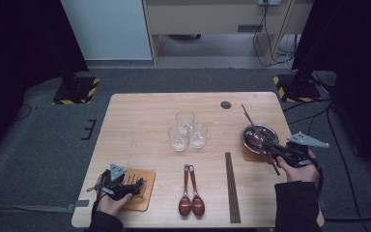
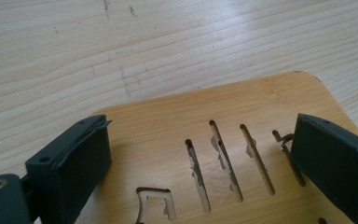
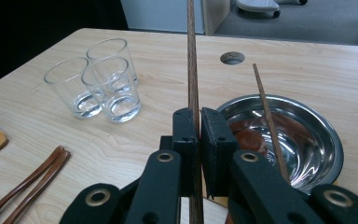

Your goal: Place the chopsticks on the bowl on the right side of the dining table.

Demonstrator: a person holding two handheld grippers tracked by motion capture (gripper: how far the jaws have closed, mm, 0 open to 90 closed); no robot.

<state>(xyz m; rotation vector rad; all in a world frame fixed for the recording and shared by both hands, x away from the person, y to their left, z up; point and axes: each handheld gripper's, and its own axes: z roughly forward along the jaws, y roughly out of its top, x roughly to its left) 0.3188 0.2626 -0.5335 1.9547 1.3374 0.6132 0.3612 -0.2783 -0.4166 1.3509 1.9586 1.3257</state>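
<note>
Right gripper pinches 1 chopstick over bowl at 3 o'clock — 2nd chopstick rests inside; left gripper spread over coaster.

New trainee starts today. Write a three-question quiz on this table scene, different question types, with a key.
1. True or false: the right gripper is shut on a chopstick.
2. How many glasses stand mid-table?
3. What lies under the left gripper? A) steel bowl B) wooden coaster C) spoons

Key:
1. True; a second chopstick leans in the steel bowl.
2. Three.
3. B, the slotted wooden coaster; its fingers stand open. The two spoons lie apart from it.
</note>
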